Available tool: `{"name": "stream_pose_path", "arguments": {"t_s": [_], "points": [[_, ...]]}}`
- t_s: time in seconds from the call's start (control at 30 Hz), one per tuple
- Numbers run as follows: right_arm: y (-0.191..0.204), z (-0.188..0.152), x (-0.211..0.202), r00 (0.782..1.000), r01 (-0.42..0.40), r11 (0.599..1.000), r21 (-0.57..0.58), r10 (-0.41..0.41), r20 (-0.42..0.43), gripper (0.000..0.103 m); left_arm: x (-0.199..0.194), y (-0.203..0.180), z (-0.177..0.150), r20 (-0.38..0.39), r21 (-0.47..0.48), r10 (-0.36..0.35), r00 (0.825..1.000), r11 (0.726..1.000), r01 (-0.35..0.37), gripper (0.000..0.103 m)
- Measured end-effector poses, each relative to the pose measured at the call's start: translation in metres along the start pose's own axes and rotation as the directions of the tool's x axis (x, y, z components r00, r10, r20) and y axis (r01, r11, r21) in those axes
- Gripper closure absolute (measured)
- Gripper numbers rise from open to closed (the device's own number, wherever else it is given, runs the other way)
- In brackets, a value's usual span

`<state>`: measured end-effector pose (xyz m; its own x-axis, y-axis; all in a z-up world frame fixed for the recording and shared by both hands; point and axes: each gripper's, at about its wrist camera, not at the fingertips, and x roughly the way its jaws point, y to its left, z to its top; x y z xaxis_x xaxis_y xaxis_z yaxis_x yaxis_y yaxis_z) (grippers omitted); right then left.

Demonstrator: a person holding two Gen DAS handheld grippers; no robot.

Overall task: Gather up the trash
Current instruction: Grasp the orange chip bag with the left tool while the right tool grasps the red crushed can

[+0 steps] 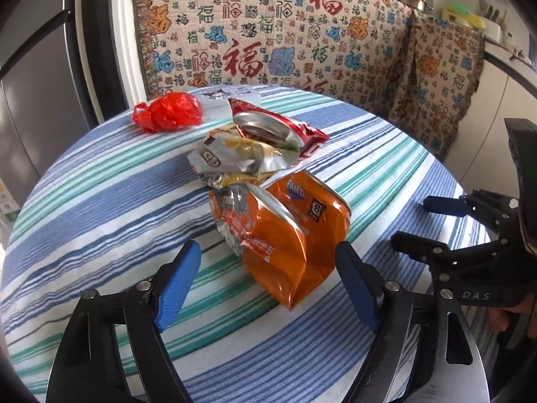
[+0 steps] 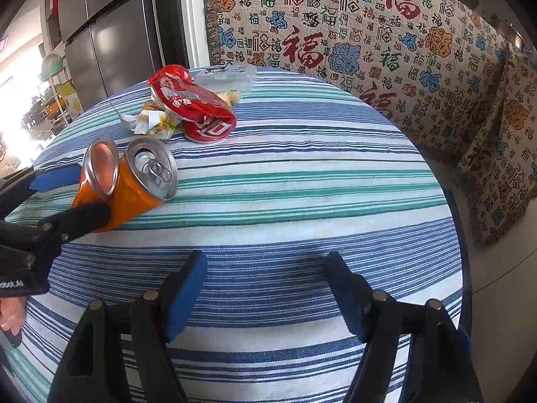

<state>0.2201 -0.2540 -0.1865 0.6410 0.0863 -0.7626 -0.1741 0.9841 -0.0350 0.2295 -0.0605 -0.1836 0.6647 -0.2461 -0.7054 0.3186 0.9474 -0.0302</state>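
A crushed orange soda can (image 1: 285, 235) lies on the striped tablecloth (image 1: 100, 208), folded and tilted. It sits between the blue pads of my left gripper (image 1: 268, 268). The right-hand pad touches its side, and a strip of cloth shows between the other pad and the can. In the right wrist view the same can (image 2: 134, 188) has my left gripper (image 2: 92, 194) straddling its base. My right gripper (image 2: 265, 262) hovers open over bare cloth with nothing between its fingers. Behind the can lie crumpled wrappers (image 1: 235, 158), a crushed red can (image 1: 268, 127) and a red plastic bag (image 1: 167, 110).
A clear plastic box (image 2: 225, 77) sits at the far edge of the round table. A bench draped in patterned cloth (image 2: 369, 33) wraps around the back and right. A grey fridge (image 2: 110, 33) stands at the left. A person's hand (image 2: 10, 315) holds the left gripper.
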Motion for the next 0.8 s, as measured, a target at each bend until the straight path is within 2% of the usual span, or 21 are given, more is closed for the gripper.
{"name": "stream_pose_path", "arguments": {"t_s": [0.03,0.1,0.27,0.33,0.57,0.7,0.8], "points": [[0.0,0.0,0.0,1.0,0.0,1.0,0.0,0.0,0.0,0.029,0.001,0.0,0.0,-0.005,0.001,-0.003,1.0,1.0,0.003,0.042],[0.0,0.0,0.0,1.0,-0.001,1.0,0.001,0.001,0.0,0.029,0.002,0.003,0.0,-0.017,-0.001,-0.017,1.0,1.0,0.017,0.059],[0.0,0.0,0.001,1.0,-0.002,1.0,0.003,0.002,0.0,0.028,-0.009,0.01,-0.003,0.016,0.006,0.006,1.0,1.0,-0.006,0.068],[0.0,0.0,0.001,1.0,-0.002,1.0,0.003,0.002,0.001,0.028,-0.014,0.016,-0.007,0.018,0.002,0.017,1.0,1.0,-0.017,0.077],[0.002,0.002,0.002,1.0,-0.027,1.0,-0.006,0.027,0.007,0.027,-0.034,0.048,-0.023,0.015,-0.029,0.078,0.997,0.997,-0.077,0.078],[0.019,0.021,0.005,0.997,-0.037,0.995,-0.088,0.043,0.061,0.027,-0.036,0.059,-0.031,-0.004,-0.051,0.078,0.997,0.996,-0.078,0.079],[0.035,0.044,0.014,0.992,-0.076,0.982,-0.17,0.092,0.088,0.028,-0.036,0.058,-0.032,-0.004,-0.035,0.08,0.997,0.996,-0.08,0.078]]}}
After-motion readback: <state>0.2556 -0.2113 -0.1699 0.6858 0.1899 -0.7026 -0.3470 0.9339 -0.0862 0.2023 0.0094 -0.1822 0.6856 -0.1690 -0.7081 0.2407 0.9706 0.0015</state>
